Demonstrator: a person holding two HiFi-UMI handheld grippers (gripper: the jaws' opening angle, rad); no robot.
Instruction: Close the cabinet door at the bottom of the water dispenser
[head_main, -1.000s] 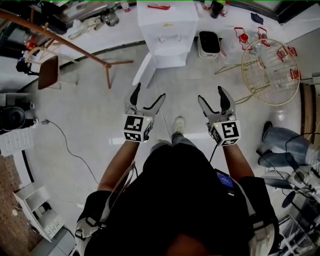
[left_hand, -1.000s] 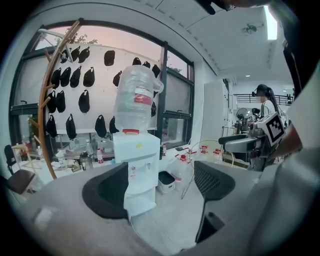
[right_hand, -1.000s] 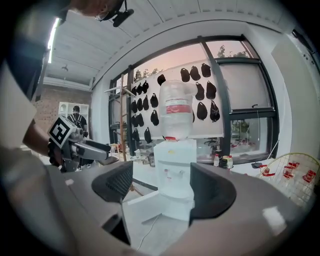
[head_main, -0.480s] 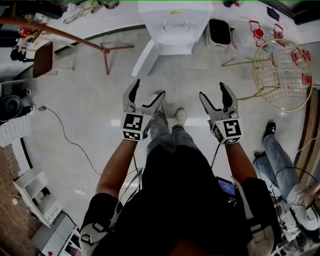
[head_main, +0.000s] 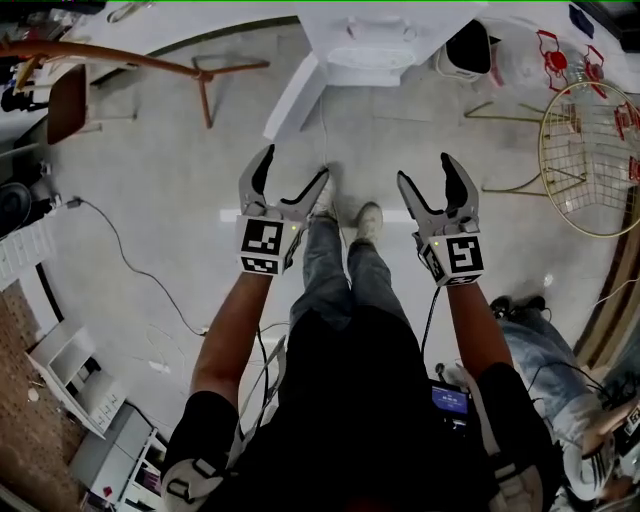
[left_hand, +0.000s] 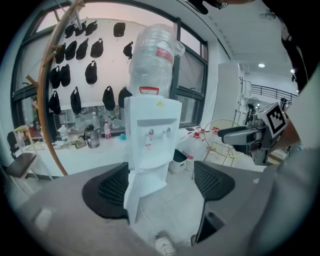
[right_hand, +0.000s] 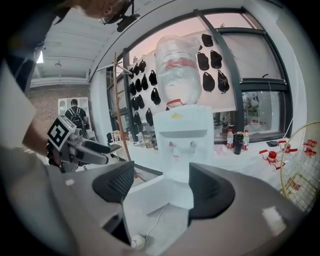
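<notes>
The cabinet door (head_main: 293, 97) hangs swung open from the foot of the water dispenser (head_main: 368, 45), ahead of your left gripper (head_main: 296, 165) and well apart from it. In the left gripper view the door (left_hand: 131, 197) shows edge-on in the gap between the jaws, close to the left one. Both of your grippers are spread wide with nothing in them; the right gripper (head_main: 425, 170) points at the dispenser's front from the other side.

A clear water bottle (left_hand: 152, 55) stands upside down on top of the dispenser; how much it holds can't be told. Ahead of the right gripper, just beside the dispenser, sits a dark bin (head_main: 468, 47), its contents hidden. Off to that gripper's right is a yellow wire basket (head_main: 590, 150).

Since a second ago you have stepped closer: the dispenser has slid to the top edge of the head view, and the jaws have stayed apart.
</notes>
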